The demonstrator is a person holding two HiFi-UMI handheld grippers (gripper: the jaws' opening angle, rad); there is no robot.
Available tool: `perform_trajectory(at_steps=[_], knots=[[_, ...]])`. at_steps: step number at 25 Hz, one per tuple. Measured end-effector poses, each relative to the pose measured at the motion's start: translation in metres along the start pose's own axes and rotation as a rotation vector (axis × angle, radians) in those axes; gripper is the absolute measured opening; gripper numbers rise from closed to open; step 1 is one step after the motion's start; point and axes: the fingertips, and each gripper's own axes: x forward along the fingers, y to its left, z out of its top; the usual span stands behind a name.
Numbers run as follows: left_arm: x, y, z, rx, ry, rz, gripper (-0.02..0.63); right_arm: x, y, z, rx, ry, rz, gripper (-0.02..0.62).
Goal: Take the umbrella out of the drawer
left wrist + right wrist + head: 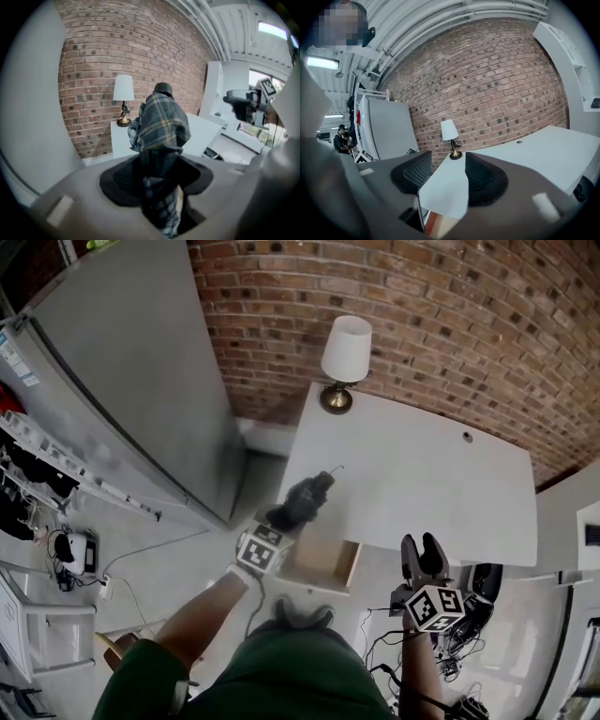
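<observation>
A folded plaid umbrella (307,497) with a dark handle is raised over the front left corner of the white desk (422,484), above the open wooden drawer (325,564). My left gripper (282,518) is shut on it. In the left gripper view the umbrella (160,124) stands up between the jaws of the left gripper (157,177), its fabric bunched between the pads. My right gripper (422,546) hovers at the desk's front edge, right of the drawer. In the right gripper view the right gripper (443,176) is open with nothing between its jaws.
A table lamp (344,354) stands at the desk's far left corner against the brick wall. A tall grey cabinet (131,381) stands left of the desk. Cables and small devices (75,554) lie on the floor at the left, more cables (450,657) under the desk's right side.
</observation>
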Motion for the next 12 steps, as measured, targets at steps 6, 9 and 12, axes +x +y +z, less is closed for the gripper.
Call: perform_trajectory(at_steps=[6,9,12], knots=[[0.025,0.021,0.000,0.012,0.033,-0.039,0.203,0.000,0.006,0.004,-0.006,-0.021,-0.046,0.225],[0.041,0.033,-0.004,0.010,0.066,-0.059,0.202,0.002,0.007,0.003,-0.011,-0.024,-0.076,0.225],[0.055,0.044,-0.008,-0.006,0.089,-0.076,0.204,0.004,0.005,-0.004,-0.005,-0.019,-0.098,0.225]])
